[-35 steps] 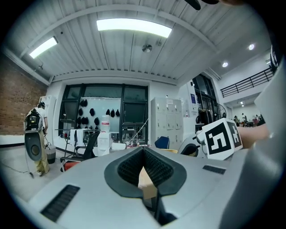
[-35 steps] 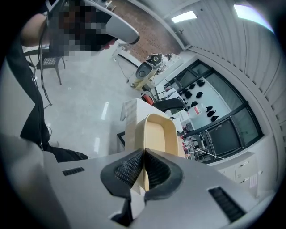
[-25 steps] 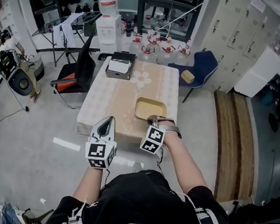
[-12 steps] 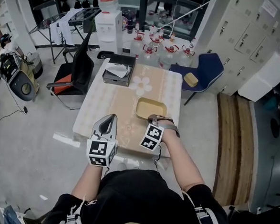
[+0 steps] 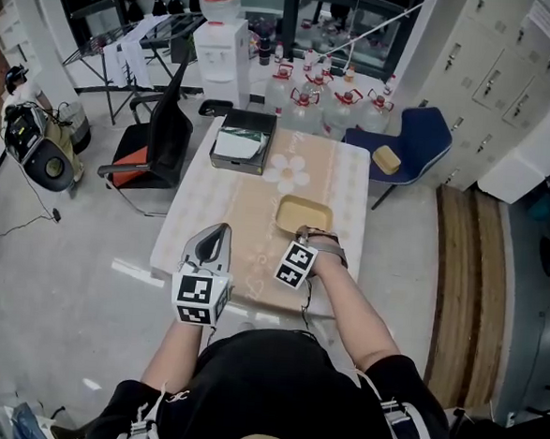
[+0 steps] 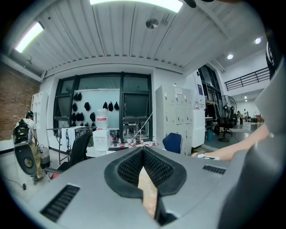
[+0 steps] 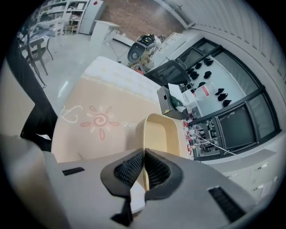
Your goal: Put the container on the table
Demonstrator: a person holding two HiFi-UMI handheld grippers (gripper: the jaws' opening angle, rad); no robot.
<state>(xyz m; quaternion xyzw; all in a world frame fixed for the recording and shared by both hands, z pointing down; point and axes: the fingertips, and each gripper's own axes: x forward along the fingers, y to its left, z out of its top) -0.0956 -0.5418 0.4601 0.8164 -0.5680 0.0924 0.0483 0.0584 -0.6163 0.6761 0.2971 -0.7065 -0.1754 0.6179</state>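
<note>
The right claw [image 7: 144, 156] is pinched almost closed on the near wall of the container [image 7: 163, 133], a shallow cream-yellow tray. It holds the container by that rim over the right half of the tabletop [image 7: 103, 100]; whether the base touches the tabletop I cannot tell. The left claw [image 6: 143, 151] has its jaws together with nothing in them, out over the tabletop's near left part. The container looks like light, stiff plastic with smooth walls, so a grip on one wall may let it tip or slip. The thin rim is the natural place to hold it, and it should sit flat once lowered. It is empty inside. Farther back on the tabletop a black box [image 5: 240, 142] holds white papers.
</note>
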